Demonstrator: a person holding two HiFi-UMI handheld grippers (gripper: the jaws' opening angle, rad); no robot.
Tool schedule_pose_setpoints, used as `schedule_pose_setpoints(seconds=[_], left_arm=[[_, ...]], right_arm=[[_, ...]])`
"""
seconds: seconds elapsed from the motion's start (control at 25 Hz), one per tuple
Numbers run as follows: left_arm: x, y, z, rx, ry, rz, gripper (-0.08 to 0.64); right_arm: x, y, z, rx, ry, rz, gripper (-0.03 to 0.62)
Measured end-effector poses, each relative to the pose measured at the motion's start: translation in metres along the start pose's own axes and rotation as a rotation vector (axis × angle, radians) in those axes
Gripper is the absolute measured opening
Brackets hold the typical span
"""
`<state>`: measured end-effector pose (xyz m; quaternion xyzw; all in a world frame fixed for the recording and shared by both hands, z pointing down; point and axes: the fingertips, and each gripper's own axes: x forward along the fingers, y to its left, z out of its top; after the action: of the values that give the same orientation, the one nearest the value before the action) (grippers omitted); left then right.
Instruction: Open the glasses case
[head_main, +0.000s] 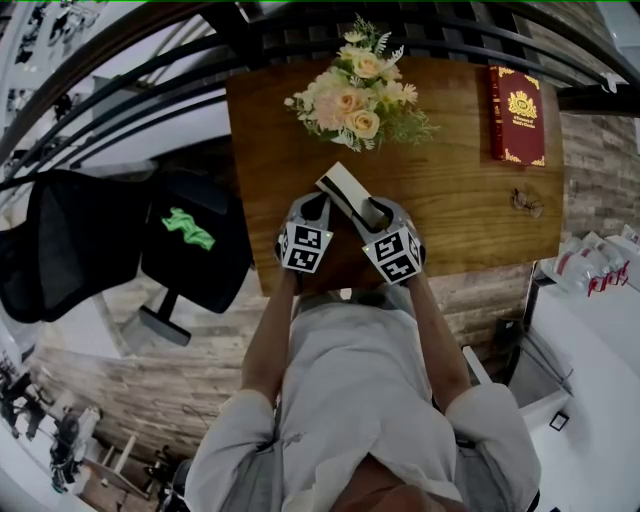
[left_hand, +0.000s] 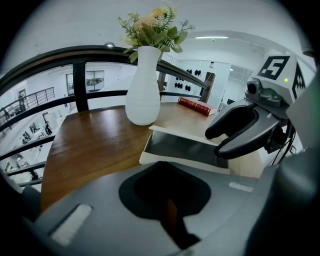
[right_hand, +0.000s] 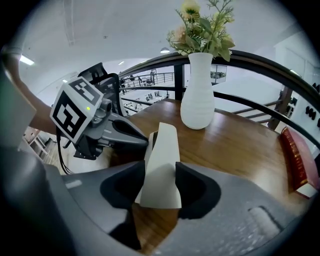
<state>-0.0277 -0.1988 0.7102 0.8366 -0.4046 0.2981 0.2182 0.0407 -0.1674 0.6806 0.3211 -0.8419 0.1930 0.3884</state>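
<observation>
A cream glasses case (head_main: 350, 192) lies near the front edge of the wooden table (head_main: 470, 200), partly open, with its dark inside (left_hand: 185, 147) showing under the raised lid. My right gripper (head_main: 376, 213) is shut on the end of that cream lid (right_hand: 162, 165), with a pad against each side. My left gripper (head_main: 318, 205) sits at the case's other side. Its jaws stand nearly together at the case's near edge (left_hand: 150, 159) and appear to hold the base. From the right gripper view its dark fingers (right_hand: 127, 132) reach the case body.
A white vase (left_hand: 143, 85) of flowers (head_main: 355, 95) stands at the table's back. A red book (head_main: 517, 113) lies at the back right, and a pair of glasses (head_main: 527, 203) at the right. A dark railing (left_hand: 80, 55) runs behind the table; a black chair (head_main: 90, 245) stands left.
</observation>
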Motion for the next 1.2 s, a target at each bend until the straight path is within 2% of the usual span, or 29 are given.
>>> schedule_pose_setpoints(seconds=[0.76, 1.2], left_arm=[[0.001, -0.001, 0.000, -0.011, -0.004, -0.012, 0.020], [-0.001, -0.001, 0.000, -0.012, -0.005, -0.013, 0.020]], right_arm=[[-0.010, -0.017, 0.003, 0.044, -0.037, -0.061, 0.084], [-0.013, -0.033, 0.005, 0.079, -0.058, -0.097, 0.049]])
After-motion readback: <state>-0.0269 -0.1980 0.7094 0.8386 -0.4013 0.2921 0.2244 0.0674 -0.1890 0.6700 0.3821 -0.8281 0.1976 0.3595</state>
